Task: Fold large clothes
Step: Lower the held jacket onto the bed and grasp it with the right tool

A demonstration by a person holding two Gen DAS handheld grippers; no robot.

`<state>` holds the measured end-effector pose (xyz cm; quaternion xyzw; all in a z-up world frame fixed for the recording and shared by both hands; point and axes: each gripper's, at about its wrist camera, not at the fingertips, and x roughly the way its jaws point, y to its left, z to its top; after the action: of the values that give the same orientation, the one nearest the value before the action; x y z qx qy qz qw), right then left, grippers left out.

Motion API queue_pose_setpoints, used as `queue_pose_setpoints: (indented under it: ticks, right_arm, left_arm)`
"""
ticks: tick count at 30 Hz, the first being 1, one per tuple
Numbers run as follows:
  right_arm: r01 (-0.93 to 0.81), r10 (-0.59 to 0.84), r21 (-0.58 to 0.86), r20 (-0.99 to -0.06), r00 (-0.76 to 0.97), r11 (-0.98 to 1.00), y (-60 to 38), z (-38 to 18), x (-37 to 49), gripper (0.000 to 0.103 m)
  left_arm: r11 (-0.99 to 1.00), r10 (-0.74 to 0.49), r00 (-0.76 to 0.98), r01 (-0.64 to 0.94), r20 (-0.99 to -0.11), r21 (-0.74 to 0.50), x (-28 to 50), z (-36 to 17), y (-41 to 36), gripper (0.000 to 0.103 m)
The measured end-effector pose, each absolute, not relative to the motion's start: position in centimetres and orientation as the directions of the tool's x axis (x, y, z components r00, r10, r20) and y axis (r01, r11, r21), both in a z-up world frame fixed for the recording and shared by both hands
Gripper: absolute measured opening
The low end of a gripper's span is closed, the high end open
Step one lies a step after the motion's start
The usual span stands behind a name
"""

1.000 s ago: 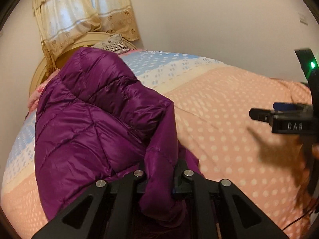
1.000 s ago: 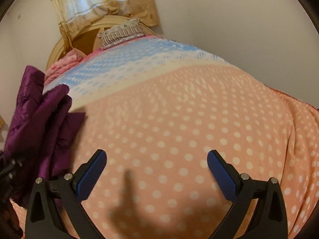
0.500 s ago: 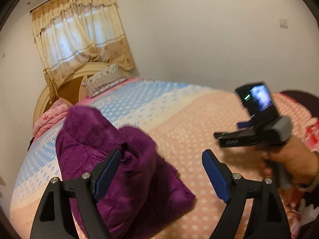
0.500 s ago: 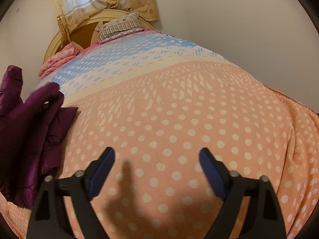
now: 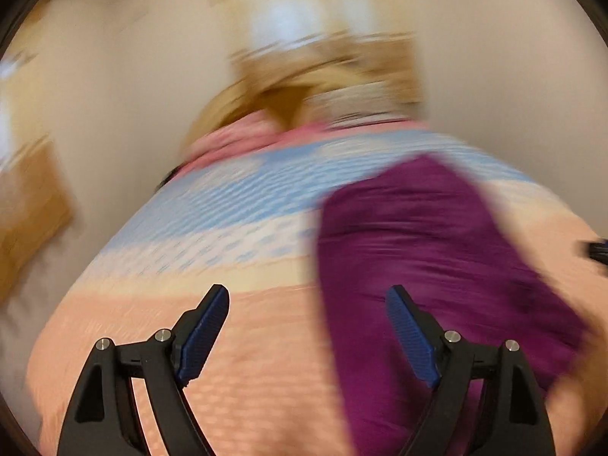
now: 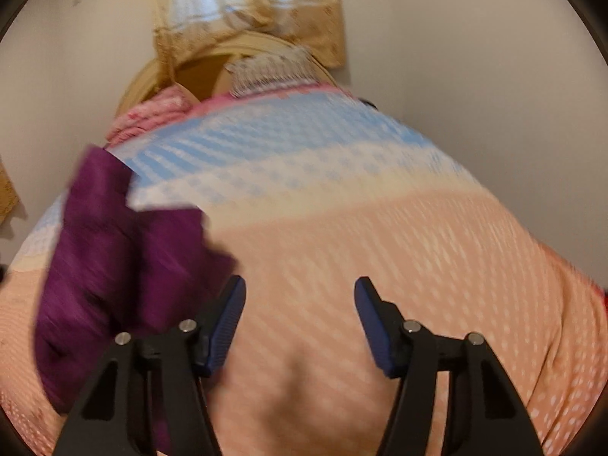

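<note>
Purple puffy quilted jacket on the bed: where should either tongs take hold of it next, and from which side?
The purple puffy quilted jacket lies bunched on the peach dotted bedspread. Its near loose edge by the right tongs looks easiest: come in low from the right, pinching the edge. Blur hides seams, so this is tentative.

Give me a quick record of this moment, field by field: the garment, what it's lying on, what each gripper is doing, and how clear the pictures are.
garment: purple jacket, bunched, not held
surface: bedspread, peach with white dots, blue and cream bands toward the headboard
left gripper: open, empty, jacket ahead on its right
right gripper: open, empty, jacket on its left
background: curtained window
image quality: both views motion-blurred, left more
</note>
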<state>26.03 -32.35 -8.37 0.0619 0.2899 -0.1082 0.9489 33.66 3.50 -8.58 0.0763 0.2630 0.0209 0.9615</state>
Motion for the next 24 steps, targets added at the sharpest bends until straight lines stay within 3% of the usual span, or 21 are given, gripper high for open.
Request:
queue_pose_setpoints:
  ticks: [3, 6, 9, 13, 15, 17, 24]
  right_arm:
    - [0.176, -0.146, 0.004, -0.538, 0.83, 0.984, -27.2, -5.1, 28.6, 0.061]
    - [0.121, -0.101, 0.0, -0.549, 0.83, 0.993, -22.4, -3.1, 31.6, 0.045]
    - [0.091, -0.067, 0.015, -0.567, 0.821, 0.996, -19.1, -2.9, 34.6, 0.045]
    - [0.113, -0.074, 0.029, -0.594, 0.801, 0.993, -17.4, -5.5, 39.2, 0.043]
    - [0.153, -0.1, 0.033, -0.62, 0.778, 0.988, -18.5, -7.6, 40.4, 0.033]
    - [0.188, -0.126, 0.033, -0.627, 0.769, 0.982, -19.8, -9.6, 40.5, 0.032]
    - [0.274, -0.179, 0.047, -0.65, 0.739, 0.961, -25.2, -14.1, 39.6, 0.028]
  left_arm:
    - [0.989, 0.149, 0.828, -0.127, -0.54, 0.078, 37.3, -9.4, 7.3, 0.085]
    - [0.986, 0.132, 0.81, -0.167, -0.571, -0.009, 39.2, -10.0, 9.0, 0.085]
    - [0.984, 0.089, 0.805, -0.162, -0.586, -0.072, 40.4, -10.0, 9.0, 0.085]
    - [0.985, 0.044, 0.822, -0.13, -0.567, -0.112, 41.2, -9.6, 7.9, 0.085]
    - [0.985, 0.014, 0.826, -0.108, -0.563, -0.133, 41.8, -9.7, 7.4, 0.085]
    - [0.984, -0.017, 0.827, -0.087, -0.562, -0.157, 42.7, -9.7, 6.7, 0.085]
    - [0.985, -0.116, 0.78, 0.009, -0.616, -0.175, 45.7, -12.7, 0.7, 0.085]
